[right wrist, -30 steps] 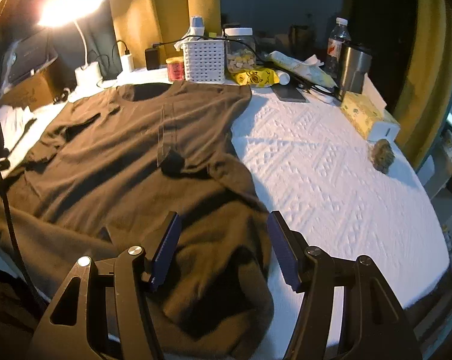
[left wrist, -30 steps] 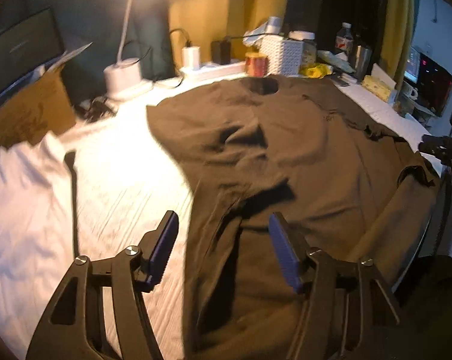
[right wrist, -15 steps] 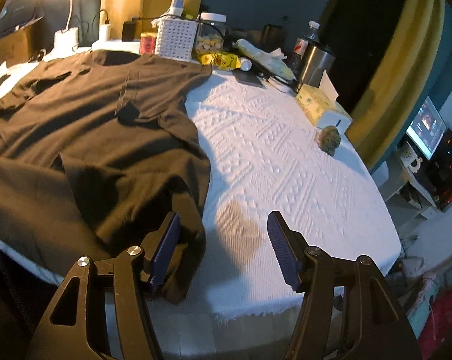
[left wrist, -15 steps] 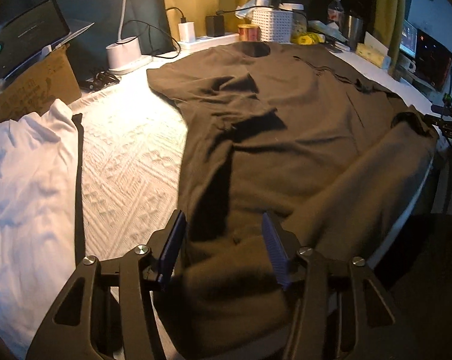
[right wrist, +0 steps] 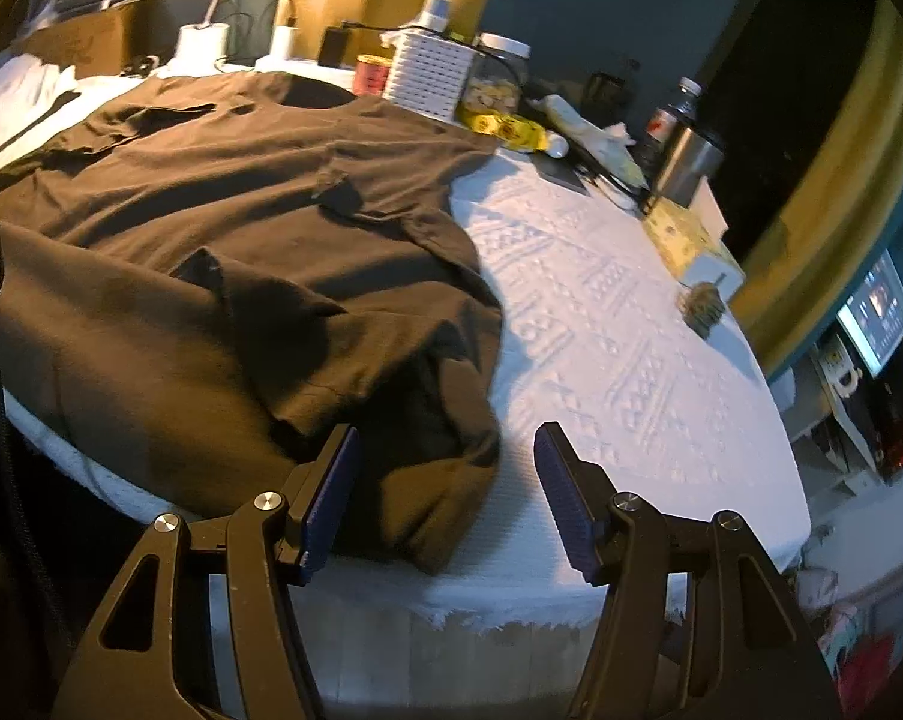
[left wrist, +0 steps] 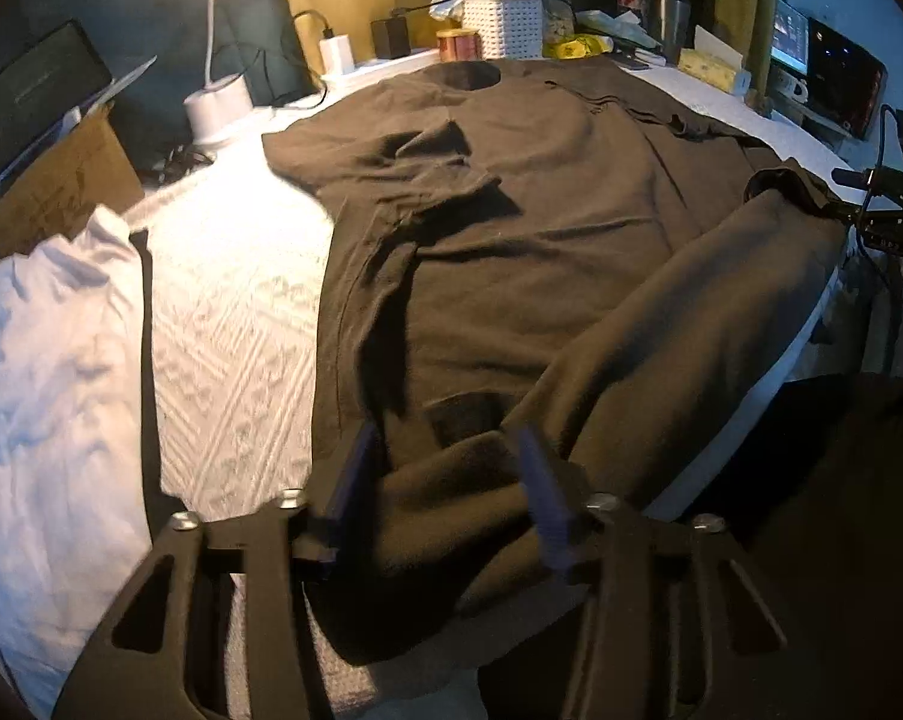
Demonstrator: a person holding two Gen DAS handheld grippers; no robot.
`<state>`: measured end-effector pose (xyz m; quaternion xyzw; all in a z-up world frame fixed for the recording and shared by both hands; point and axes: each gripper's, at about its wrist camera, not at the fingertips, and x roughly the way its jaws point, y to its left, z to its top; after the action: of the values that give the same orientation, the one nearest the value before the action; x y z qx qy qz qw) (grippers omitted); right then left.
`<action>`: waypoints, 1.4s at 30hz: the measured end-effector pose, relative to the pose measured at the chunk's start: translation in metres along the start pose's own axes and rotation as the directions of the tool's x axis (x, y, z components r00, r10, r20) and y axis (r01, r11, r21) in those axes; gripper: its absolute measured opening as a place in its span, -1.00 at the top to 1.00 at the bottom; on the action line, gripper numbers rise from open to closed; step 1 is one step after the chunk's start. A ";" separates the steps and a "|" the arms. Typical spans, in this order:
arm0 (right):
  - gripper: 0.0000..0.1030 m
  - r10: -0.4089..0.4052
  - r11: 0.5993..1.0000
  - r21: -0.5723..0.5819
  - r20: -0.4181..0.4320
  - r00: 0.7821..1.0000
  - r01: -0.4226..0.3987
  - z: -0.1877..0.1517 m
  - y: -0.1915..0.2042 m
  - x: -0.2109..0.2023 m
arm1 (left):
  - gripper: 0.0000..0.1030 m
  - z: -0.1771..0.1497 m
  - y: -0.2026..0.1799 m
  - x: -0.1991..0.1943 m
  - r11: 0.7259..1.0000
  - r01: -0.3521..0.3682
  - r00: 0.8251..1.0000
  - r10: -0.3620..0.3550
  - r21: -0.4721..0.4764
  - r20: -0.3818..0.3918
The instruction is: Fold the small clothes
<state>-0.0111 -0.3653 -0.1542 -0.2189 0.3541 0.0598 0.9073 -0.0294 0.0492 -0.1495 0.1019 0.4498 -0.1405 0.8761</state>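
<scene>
A dark brown T-shirt lies spread on the white textured table cover, neck hole at the far end, hem bunched at the near edge. My left gripper is open, its jaws on either side of the bunched hem at the shirt's near left corner. In the right wrist view the same shirt fills the left half. My right gripper is open, its jaws on either side of the shirt's near right corner at the table edge, not closed on it.
A white garment lies at the left. A lamp base, cardboard box, white basket, jars, bottle, steel cup and tissue box line the far edge. The other gripper shows at right.
Both grippers have dropped back toward the near table edge. The left one now has its jaws around the bunched hem; the right one has turned left toward the shirt's corner.
</scene>
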 end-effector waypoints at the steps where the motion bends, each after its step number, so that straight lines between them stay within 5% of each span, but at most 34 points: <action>1: -0.24 0.008 1.000 -0.004 0.005 1.000 -0.008 0.000 0.002 -0.001 | 0.17 0.002 0.000 -0.001 1.000 0.003 1.000 -0.003 0.001 0.005; 10: -0.24 0.103 0.994 -0.034 0.033 0.994 -0.102 0.002 0.021 0.001 | 0.17 0.018 0.006 0.015 1.000 0.022 1.000 -0.022 -0.018 -0.005; 14: -0.24 0.055 0.993 -0.105 0.064 0.996 -0.048 0.009 0.033 0.004 | 0.17 0.017 0.008 0.020 0.999 0.022 0.999 -0.022 -0.026 -0.025; 17: -0.23 0.041 0.988 -0.150 0.095 0.995 -0.027 0.016 0.041 0.008 | 0.51 0.016 0.004 0.017 0.999 0.035 0.999 -0.036 -0.011 -0.030; 18: -0.14 0.037 0.987 -0.158 0.116 0.993 -0.018 0.017 0.042 0.009 | 0.58 0.015 0.000 0.015 1.000 0.031 0.999 -0.031 -0.001 -0.030; 19: 0.34 0.043 0.985 -0.171 0.128 0.991 -0.021 0.019 0.044 0.011 | 0.66 0.014 -0.005 0.014 1.000 0.026 0.999 -0.026 0.016 -0.030; 20: 0.62 0.062 0.982 -0.185 0.114 0.991 -0.041 0.020 0.045 0.016 | 0.79 0.014 -0.009 0.012 0.999 0.030 0.999 -0.029 0.034 -0.033; 23: 0.86 0.091 0.979 -0.189 0.095 0.991 -0.072 0.025 0.044 0.025 | 0.84 0.014 -0.011 0.005 0.999 0.020 1.000 -0.020 0.028 -0.016; 30: 0.90 0.124 0.992 -0.045 0.165 0.979 -0.118 0.046 0.007 0.019 | 0.90 0.018 -0.001 -0.031 0.998 -0.056 0.991 0.059 -0.031 0.117; 35: 0.91 0.209 0.967 0.092 0.255 0.944 -0.239 0.055 -0.029 0.005 | 0.91 0.025 0.006 -0.046 0.995 -0.083 0.981 0.092 -0.061 0.172; 42: 0.91 0.183 0.964 0.130 0.305 0.935 -0.231 0.064 -0.050 -0.012 | 0.91 0.035 0.018 -0.055 0.987 -0.119 0.966 0.139 -0.104 0.218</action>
<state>0.0330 -0.3812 -0.0869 -0.0942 0.2420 0.1575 0.9528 -0.0279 0.0642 -0.0834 0.0749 0.3462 -0.0733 0.9323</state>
